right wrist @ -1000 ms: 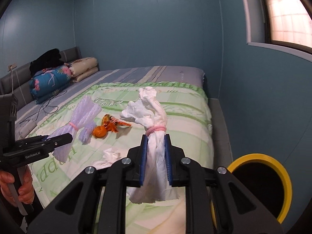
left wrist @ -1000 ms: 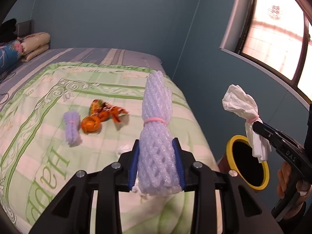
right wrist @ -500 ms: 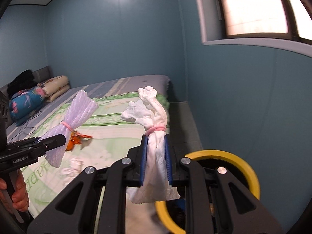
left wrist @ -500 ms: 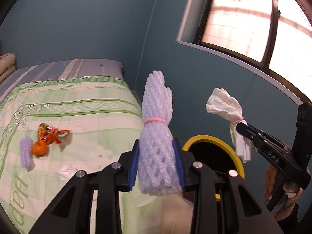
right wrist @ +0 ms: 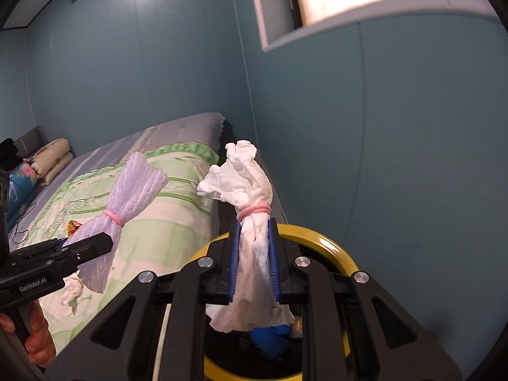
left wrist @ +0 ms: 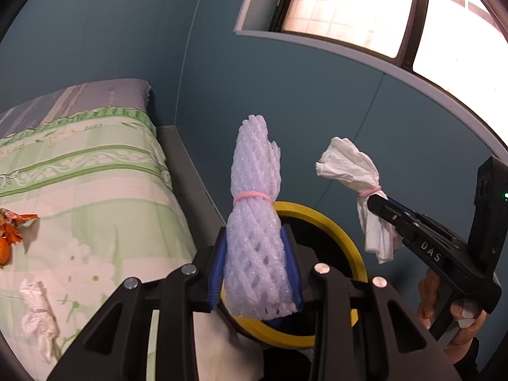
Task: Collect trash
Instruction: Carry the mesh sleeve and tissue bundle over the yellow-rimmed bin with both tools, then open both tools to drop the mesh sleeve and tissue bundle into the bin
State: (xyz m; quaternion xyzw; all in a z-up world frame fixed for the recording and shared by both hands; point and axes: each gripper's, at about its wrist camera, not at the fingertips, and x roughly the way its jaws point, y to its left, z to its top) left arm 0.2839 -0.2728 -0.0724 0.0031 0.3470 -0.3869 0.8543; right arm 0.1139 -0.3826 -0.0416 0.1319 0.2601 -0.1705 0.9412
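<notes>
Both tongs swung from bed [left wrist: 104, 197] to yellow-rimmed bin [left wrist: 346, 247], trash clamped.

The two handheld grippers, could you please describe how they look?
Both are matte black plastic with blue ribbed pads and round silver bolts. The left gripper reads "GenRobot.AI" in white; the right gripper reads "DAS" and shows a small green light. No sleeves or cables show.

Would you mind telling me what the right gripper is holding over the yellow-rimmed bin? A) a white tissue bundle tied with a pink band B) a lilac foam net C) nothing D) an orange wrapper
A: the right gripper is shut on the white tissue bundle, just above the bin.
</notes>
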